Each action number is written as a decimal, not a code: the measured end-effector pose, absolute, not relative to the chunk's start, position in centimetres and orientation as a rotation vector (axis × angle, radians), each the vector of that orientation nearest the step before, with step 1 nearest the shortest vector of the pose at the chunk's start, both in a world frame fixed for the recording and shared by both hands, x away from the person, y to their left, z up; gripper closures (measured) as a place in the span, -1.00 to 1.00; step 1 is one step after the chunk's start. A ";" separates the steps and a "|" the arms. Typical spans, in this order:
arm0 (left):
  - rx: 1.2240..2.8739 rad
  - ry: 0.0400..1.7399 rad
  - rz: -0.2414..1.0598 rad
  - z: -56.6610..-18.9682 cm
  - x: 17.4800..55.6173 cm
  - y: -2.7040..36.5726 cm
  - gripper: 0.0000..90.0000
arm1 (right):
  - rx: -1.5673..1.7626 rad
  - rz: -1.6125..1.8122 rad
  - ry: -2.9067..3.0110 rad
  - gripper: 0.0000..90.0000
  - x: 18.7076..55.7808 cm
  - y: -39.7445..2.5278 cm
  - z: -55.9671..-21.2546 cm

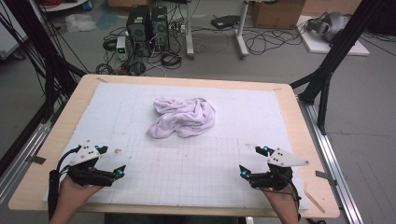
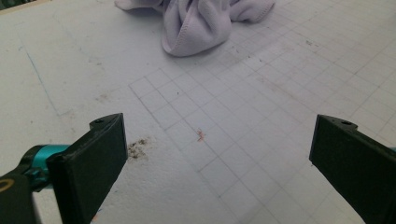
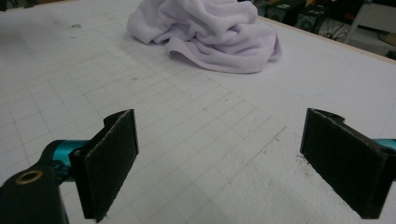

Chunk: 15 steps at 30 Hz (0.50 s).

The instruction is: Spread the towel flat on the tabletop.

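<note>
1. Two grippers sit low over the near part of the table, each with its jaws spread wide and nothing between them.
2. In the left gripper view, the left gripper [image 2: 219, 154] looks across a bare gridded white mat [image 2: 280, 93], with a small dark smudge [image 2: 137, 148] just beside its left-hand pad.
3. In the right gripper view, the right gripper [image 3: 219, 158] faces the same grid, its felt-faced pads well apart.
4. From the high view, the left gripper [image 1: 113, 161] is at the near left and the right gripper [image 1: 250, 161] at the near right, each held in a hand.
5. A crumpled lilac towel [image 1: 183, 117] lies bunched on the mat near the middle of the table, well apart from both grippers and between their lines of sight.
6. The mat covers most of the wooden table [image 1: 60, 135]; computer towers [image 1: 147, 25] and cables stand on the floor beyond.
</note>
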<state>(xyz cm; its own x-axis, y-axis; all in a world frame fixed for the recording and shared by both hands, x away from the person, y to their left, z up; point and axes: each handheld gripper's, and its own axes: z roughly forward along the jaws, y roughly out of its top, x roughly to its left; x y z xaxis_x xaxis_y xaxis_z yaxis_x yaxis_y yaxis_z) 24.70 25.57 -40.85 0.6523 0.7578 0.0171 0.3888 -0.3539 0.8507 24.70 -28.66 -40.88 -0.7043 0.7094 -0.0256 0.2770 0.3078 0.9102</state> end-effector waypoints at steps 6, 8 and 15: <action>1.977 0.891 0.512 -40.9 24.7 25.2 -0.89 | 0.877 1.374 2.165 -0.77 25.3 -28.6 -40.4; 1.978 0.887 0.506 -40.9 24.8 25.0 -0.89 | 0.869 1.379 2.161 -0.77 25.7 -28.5 -40.2; 1.978 0.876 0.493 -40.9 25.4 24.5 -0.89 | 0.865 1.379 2.212 -0.77 27.7 -27.0 -39.9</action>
